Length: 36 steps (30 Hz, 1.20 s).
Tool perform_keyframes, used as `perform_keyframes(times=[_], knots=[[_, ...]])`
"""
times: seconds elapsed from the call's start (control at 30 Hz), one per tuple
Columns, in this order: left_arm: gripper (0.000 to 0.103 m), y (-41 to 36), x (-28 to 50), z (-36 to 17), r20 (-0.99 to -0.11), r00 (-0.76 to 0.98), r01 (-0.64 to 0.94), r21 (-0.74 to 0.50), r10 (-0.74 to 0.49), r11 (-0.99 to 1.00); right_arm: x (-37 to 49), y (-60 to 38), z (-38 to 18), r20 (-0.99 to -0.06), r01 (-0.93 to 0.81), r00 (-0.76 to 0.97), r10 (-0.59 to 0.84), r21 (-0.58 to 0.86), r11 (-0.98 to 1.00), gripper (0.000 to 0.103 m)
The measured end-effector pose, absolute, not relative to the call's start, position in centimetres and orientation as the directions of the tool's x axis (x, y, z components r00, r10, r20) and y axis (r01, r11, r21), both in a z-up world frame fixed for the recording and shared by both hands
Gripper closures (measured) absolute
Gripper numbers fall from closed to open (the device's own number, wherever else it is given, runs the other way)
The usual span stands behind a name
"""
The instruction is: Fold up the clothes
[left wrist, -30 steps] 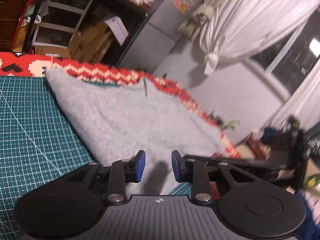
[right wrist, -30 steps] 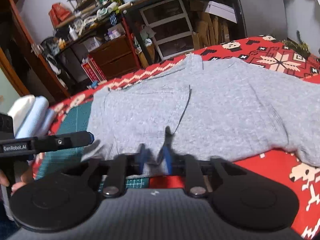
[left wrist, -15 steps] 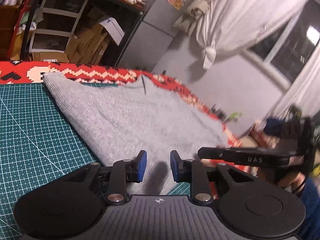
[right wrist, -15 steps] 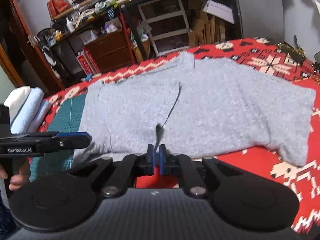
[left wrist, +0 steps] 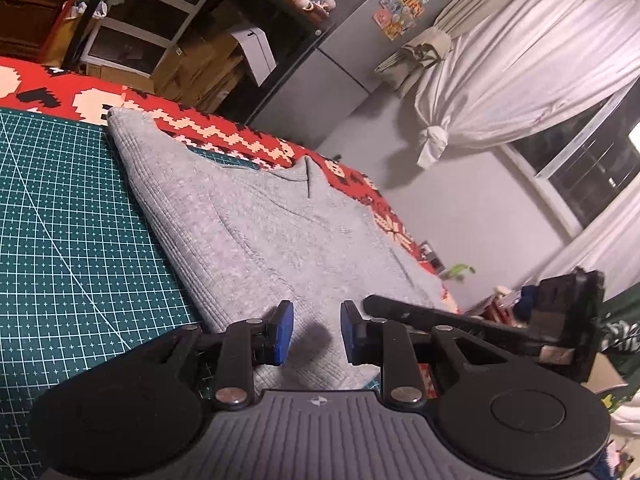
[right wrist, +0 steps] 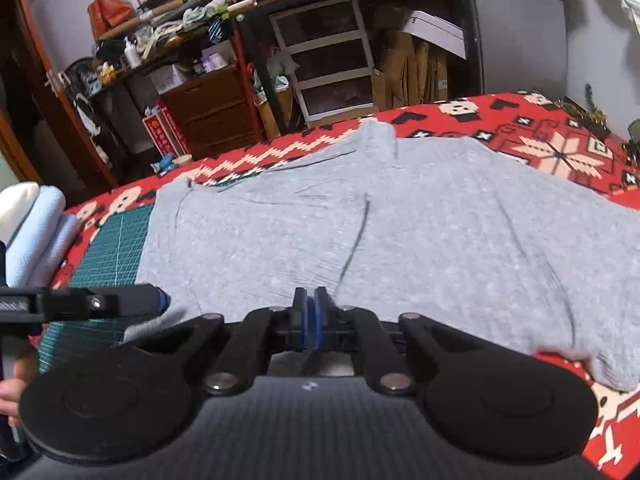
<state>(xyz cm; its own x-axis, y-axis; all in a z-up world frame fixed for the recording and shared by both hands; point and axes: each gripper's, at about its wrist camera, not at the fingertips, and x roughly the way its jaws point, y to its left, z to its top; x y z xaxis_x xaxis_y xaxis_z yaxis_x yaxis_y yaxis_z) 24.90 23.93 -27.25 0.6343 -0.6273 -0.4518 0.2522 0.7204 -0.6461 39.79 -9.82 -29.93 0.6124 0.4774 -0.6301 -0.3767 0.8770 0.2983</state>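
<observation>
My right gripper [right wrist: 310, 318] has gone from slightly parted a second ago to blue pads pressed together now, at the near hem of the light grey knitted sweater [right wrist: 400, 248]; I judge it has pinched that edge, though the cloth between the pads is hidden by the gripper body, so I cannot swear to it. My left gripper [left wrist: 316, 332] has kept its jaws well apart with nothing between them, poised just above the same hem near the garment's left corner. The sweater lies spread flat, partly on the green gridded cutting mat [left wrist: 60, 220] and partly on the red patterned blanket [right wrist: 560, 152], one sleeve reaching off to the right. With one side apparently caught and the other gripper lined up over the hem, I read this as the set-up for lifting the near edge to fold it away from me. As for writing, the lettering on the left gripper's side arm in the right wrist view is cut off at the frame edge and unreadable now, and the stickers on the grey refrigerator [left wrist: 360, 52] are too small to make out.
</observation>
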Motion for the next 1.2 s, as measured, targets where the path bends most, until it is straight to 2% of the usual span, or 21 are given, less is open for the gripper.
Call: perform_keyframes(times=[0.03,0.17,0.27,0.3,0.37,0.4,0.43,0.5,0.6,0.8,0.87,1.2], knots=[[0.079,23.9,24.9,-27.2,-0.453,0.636,0.253,-0.642,-0.625,0.724,39.9,-10.1,-30.0,-0.63,-0.367,0.619,0.47,0.297,0.882,0.094],[0.079,23.7,24.8,-27.3,-0.457,0.641,0.253,-0.633,-0.617,0.731,40.6,-10.4,-30.1,-0.63,-0.339,0.639,0.442,0.285,0.896,0.091],[0.079,23.9,24.7,-27.3,-0.453,0.644,0.251,-0.636,-0.617,0.73,41.5,-9.9,-30.2,-0.63,-0.329,0.65,0.425,0.271,0.905,0.077],[0.079,24.0,24.7,-27.3,-0.453,0.644,0.25,-0.637,-0.616,0.729,41.8,-9.7,-30.2,-0.63,-0.326,0.654,0.419,0.266,0.907,0.076],[0.079,24.0,24.8,-27.3,-0.454,0.643,0.248,-0.638,-0.616,0.729,42.3,-9.2,-30.3,-0.635,-0.324,0.659,0.403,0.244,0.914,0.077],[0.079,24.0,24.8,-27.3,-0.455,0.643,0.249,-0.637,-0.616,0.73,42.3,-8.8,-30.4,-0.64,-0.331,0.661,0.391,0.219,0.918,0.088],[0.079,23.9,24.8,-27.3,-0.457,0.642,0.25,-0.634,-0.615,0.732,42.3,-8.5,-30.4,-0.641,-0.337,0.668,0.379,0.194,0.921,0.094],[0.079,23.9,24.7,-27.3,-0.459,0.642,0.252,-0.631,-0.615,0.734,42.0,-8.0,-30.3,-0.635,-0.346,0.686,0.356,0.146,0.927,0.101],[0.079,23.8,24.7,-27.3,-0.461,0.64,0.254,-0.628,-0.615,0.736,41.9,-7.7,-30.1,-0.626,-0.35,0.706,0.33,0.097,0.932,0.101],[0.079,23.7,24.6,-27.3,-0.464,0.639,0.257,-0.623,-0.614,0.738,43.0,-8.6,-30.9,-0.656,-0.348,0.665,0.356,0.15,0.925,0.098],[0.079,23.8,24.6,-27.2,-0.464,0.639,0.256,-0.624,-0.613,0.738,43.2,-9.0,-30.6,-0.649,-0.341,0.668,0.365,0.169,0.925,0.092],[0.079,24.5,24.5,-27.2,-0.447,0.671,0.225,-0.638,-0.592,0.736,46.2,-8.9,-30.5,-0.604,-0.313,0.701,0.38,0.219,0.924,0.088]])
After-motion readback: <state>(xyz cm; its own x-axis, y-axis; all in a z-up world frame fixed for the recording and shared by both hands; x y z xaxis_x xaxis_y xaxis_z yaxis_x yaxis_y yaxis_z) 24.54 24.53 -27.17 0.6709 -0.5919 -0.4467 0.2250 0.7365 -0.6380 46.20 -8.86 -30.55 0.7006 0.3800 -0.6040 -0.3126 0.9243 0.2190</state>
